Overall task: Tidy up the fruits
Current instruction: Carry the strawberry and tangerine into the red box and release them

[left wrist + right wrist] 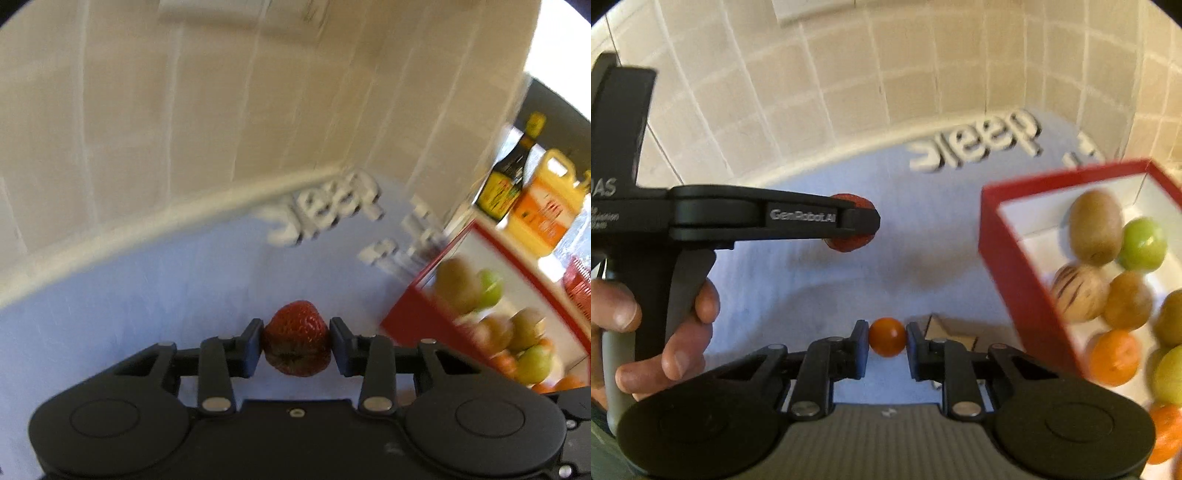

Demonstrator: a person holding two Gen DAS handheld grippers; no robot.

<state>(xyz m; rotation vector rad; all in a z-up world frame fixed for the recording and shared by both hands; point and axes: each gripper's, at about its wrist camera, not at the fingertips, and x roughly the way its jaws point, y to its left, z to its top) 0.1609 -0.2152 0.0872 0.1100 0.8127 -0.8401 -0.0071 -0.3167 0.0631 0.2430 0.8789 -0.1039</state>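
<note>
My left gripper (296, 341) is shut on a red strawberry (297, 338) and holds it above the pale blue surface. It also shows in the right wrist view (855, 221), at the left, with the strawberry (849, 242) in its tip. My right gripper (887, 338) is shut on a small orange cherry tomato (887, 336), held above the surface. A red box (1001, 236) with a white inside stands to the right and holds kiwis, green fruits, oranges and a striped pale fruit (1078, 293). The box (410, 314) sits at the right of the left wrist view too.
A beige tiled wall (849, 81) rises behind the blue surface (798, 269), which bears raised white letters (975, 142). A dark sauce bottle (506, 177) and an orange jug (546, 206) stand beyond the box. A small wooden piece (945, 330) lies under my right gripper.
</note>
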